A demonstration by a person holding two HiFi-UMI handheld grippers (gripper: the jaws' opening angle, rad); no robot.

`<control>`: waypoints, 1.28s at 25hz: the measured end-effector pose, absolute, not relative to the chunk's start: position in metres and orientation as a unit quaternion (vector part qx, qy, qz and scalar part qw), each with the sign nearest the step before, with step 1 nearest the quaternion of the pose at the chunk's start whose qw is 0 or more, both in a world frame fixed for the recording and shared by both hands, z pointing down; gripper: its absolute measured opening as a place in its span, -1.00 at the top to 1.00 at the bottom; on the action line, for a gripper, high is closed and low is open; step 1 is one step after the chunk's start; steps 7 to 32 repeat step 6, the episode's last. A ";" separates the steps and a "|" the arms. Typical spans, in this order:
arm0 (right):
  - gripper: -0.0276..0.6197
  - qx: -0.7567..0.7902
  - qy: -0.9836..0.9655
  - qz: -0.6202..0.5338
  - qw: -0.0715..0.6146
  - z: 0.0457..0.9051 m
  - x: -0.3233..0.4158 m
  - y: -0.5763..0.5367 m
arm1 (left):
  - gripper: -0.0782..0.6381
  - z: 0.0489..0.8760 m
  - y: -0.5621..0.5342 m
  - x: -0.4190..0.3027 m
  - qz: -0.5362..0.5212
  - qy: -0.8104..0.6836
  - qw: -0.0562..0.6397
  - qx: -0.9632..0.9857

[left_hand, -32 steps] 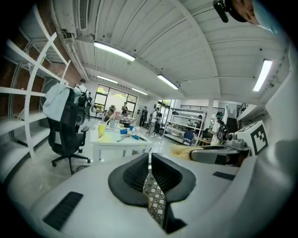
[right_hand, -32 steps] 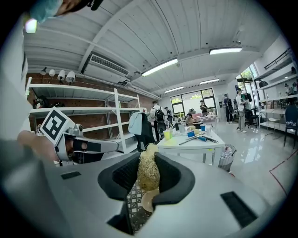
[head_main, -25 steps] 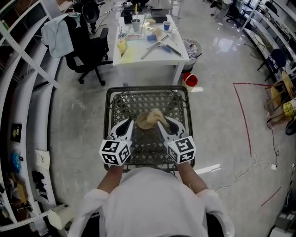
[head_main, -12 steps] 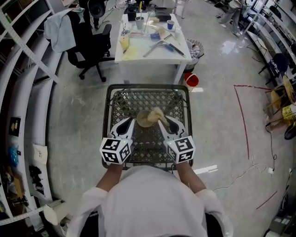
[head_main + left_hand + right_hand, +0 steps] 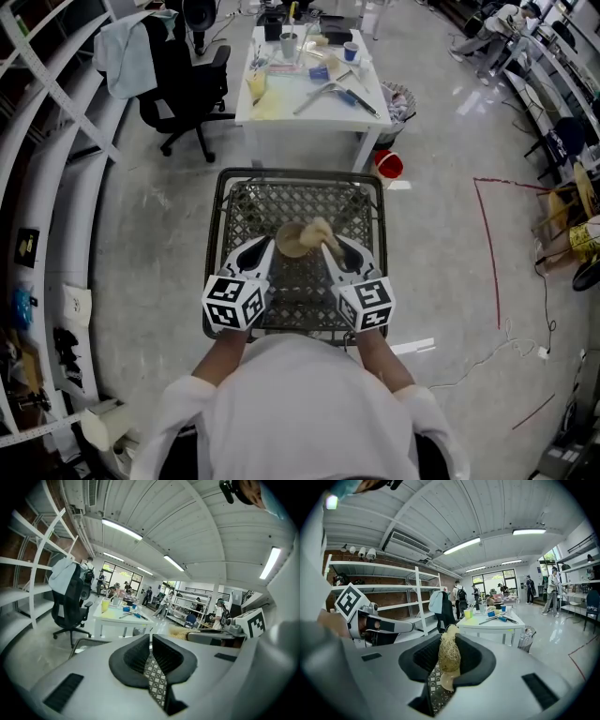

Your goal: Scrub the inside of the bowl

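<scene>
Right gripper (image 5: 324, 246) — fingers grasping the scrubber (image 5: 449, 656) at the bowl (image 5: 290, 244); left gripper (image 5: 151, 637) — fingers clenched, empty.

No word, number or brand is legible. Behind the jaws of the left gripper (image 5: 264, 247) and right gripper (image 5: 327, 247), the marker cubes (image 5: 234, 303) bear only black-and-white squares.

The bowl (image 5: 293, 245) is sitting at the middle of the mesh table (image 5: 281, 199), the scrubber (image 5: 319, 229) seemingly leaning over its right rim.
</scene>
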State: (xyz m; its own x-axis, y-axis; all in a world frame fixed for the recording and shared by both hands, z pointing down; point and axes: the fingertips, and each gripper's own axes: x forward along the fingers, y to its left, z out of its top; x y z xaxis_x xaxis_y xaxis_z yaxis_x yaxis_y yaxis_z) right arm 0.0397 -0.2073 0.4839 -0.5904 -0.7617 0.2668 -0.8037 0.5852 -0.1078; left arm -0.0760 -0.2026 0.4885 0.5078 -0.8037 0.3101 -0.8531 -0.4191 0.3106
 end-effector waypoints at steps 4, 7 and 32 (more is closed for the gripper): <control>0.61 0.443 -0.885 0.109 0.097 0.485 0.039 -0.207 | 0.65 0.491 -0.203 -0.075 0.059 -0.489 0.219 0.842; 0.61 0.443 -0.885 0.108 0.097 0.486 0.039 -0.207 | 0.65 0.492 -0.202 -0.074 0.060 -0.488 0.220 0.843; 0.61 0.443 -0.885 0.108 0.097 0.486 0.039 -0.207 | 0.65 0.492 -0.202 -0.074 0.060 -0.488 0.220 0.843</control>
